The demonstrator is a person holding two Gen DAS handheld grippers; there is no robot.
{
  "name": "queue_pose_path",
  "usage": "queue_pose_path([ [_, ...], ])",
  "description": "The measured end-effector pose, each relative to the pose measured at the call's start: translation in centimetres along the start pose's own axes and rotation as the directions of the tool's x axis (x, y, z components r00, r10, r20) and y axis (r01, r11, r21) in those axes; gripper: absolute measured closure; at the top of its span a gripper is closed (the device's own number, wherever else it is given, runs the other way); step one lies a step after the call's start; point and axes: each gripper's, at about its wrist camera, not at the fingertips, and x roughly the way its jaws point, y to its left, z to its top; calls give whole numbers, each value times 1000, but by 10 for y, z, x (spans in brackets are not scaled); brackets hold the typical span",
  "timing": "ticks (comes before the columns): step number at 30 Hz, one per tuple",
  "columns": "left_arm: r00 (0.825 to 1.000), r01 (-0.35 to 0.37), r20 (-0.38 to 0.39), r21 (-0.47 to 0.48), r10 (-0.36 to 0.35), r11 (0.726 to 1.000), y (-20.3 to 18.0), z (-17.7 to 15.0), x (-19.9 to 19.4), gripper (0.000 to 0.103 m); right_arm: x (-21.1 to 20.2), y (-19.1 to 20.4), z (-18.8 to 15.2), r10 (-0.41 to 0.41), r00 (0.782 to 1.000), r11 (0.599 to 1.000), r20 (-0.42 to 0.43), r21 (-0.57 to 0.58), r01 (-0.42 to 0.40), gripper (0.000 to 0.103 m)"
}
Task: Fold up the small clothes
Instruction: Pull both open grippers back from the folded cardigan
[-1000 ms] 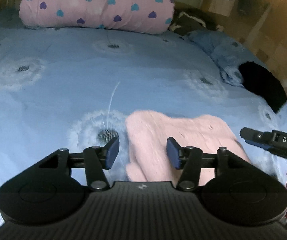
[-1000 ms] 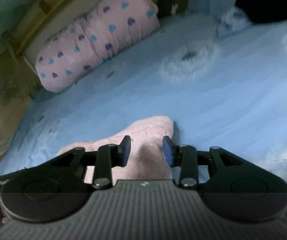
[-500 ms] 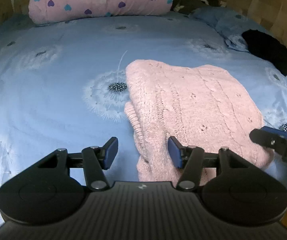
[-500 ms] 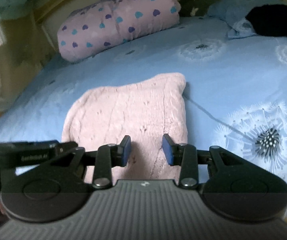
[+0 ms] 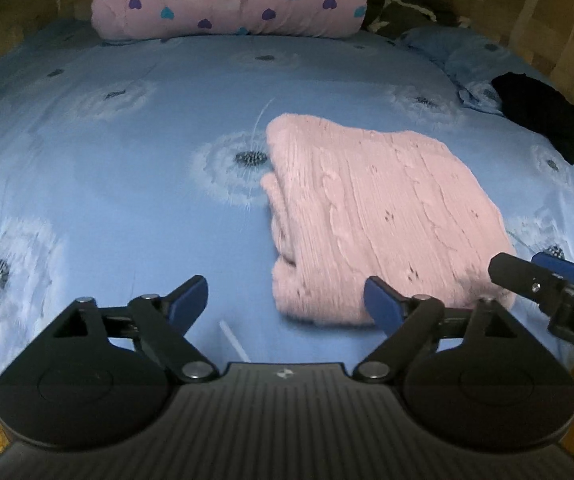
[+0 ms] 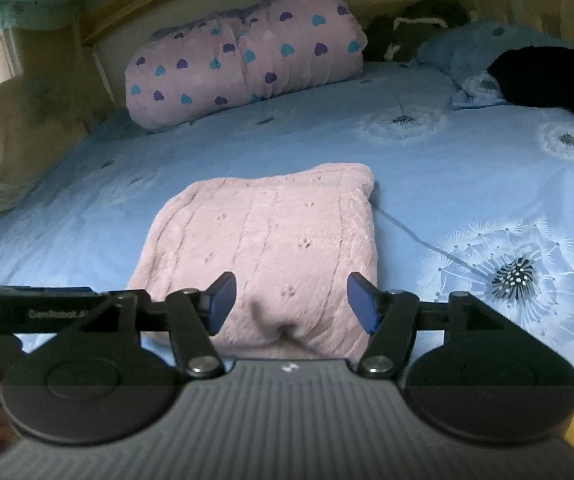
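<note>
Both the left gripper (image 5: 285, 300) and the right gripper (image 6: 291, 300) are opening, holding nothing, while the soft, thick, light sweater (image 5: 379, 216) is lying folded, best pinched at its edges.

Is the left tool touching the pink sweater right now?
Apart. In the left wrist view the left tool is opening over bare blue bedsheet, nothing between its pads; the folded pink sweater lies beyond them.

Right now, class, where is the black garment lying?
In both wrist views the black garment lies at the far right of the bed, on a crumpled blue cloth, beyond the folded pink sweater.
</note>
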Motion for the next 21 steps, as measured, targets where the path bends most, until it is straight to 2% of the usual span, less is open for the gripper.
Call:
queue_pose_path([
  [4,999,-35,-13,17,35,999,-9,-10,-6,5,-9,11,-8,-6,1000,999,-1,-50,6,23],
  [11,998,-42,-43,8,43,999,-16,-19,-5,2,-19,16,-20,-33,999,995,0,-90,33,22],
  [21,992,-50,-112,28,52,998,-24,-24,14,1,-10,9,-30,-85,996,994,-41,-79,82,22],
])
